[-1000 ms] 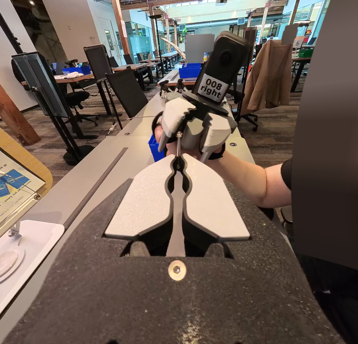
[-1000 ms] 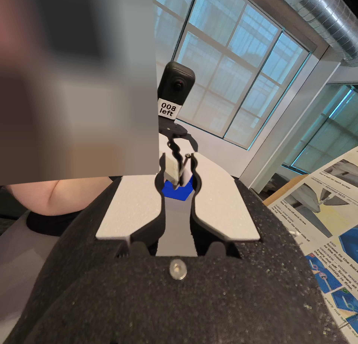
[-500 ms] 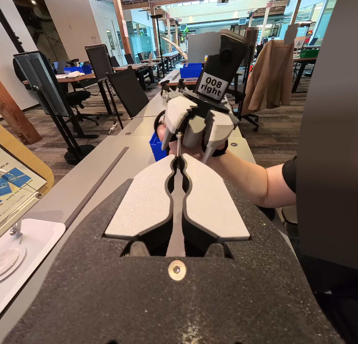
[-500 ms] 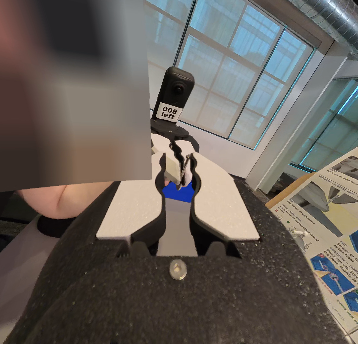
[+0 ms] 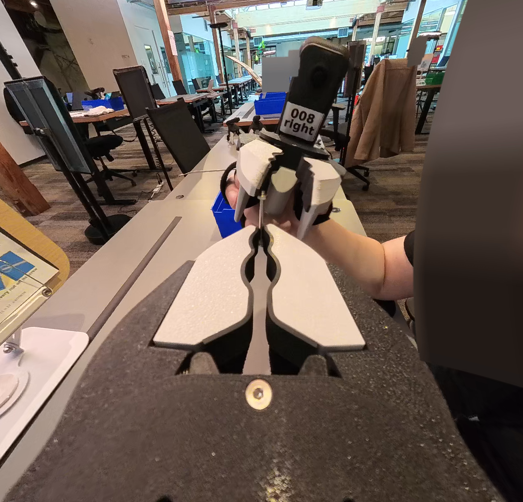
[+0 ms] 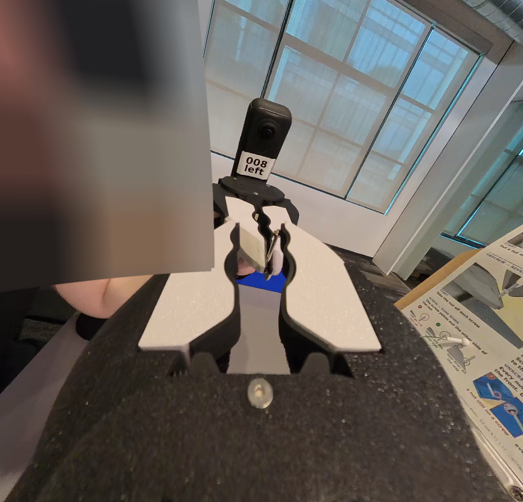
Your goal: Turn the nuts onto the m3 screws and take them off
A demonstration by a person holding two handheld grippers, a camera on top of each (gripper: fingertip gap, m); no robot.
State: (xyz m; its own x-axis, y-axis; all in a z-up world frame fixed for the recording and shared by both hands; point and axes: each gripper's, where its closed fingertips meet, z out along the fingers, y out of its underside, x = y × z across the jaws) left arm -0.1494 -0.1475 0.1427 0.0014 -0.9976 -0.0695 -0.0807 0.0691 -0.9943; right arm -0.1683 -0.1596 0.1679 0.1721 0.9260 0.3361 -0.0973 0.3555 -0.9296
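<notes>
My left gripper (image 5: 261,229) is shut on a thin long screw (image 5: 261,212) that points away from it. The screw's far end carries a small nut or head (image 5: 263,196); I cannot tell which. My right gripper (image 5: 270,225) faces the left one, open, with its two fingers astride the screw. In the right wrist view the right gripper (image 6: 256,228) is open, and the left gripper (image 6: 267,273) holds the screw (image 6: 272,248) in the gap. The screw's end lies against or just beside the right-hand finger (image 6: 300,250).
A blue bin (image 5: 223,219) sits on the long grey table (image 5: 141,234) under both grippers. A printed instruction sheet (image 6: 467,333) on a wooden board stands to one side. A white tray (image 5: 42,347) lies by it. The person's forearm (image 5: 353,259) reaches in from the right. The tips of both grippers are at nearly the same place.
The right gripper has tilted a little around the screw's end and stays open. The left gripper keeps its grip on the screw and has hardly moved.
</notes>
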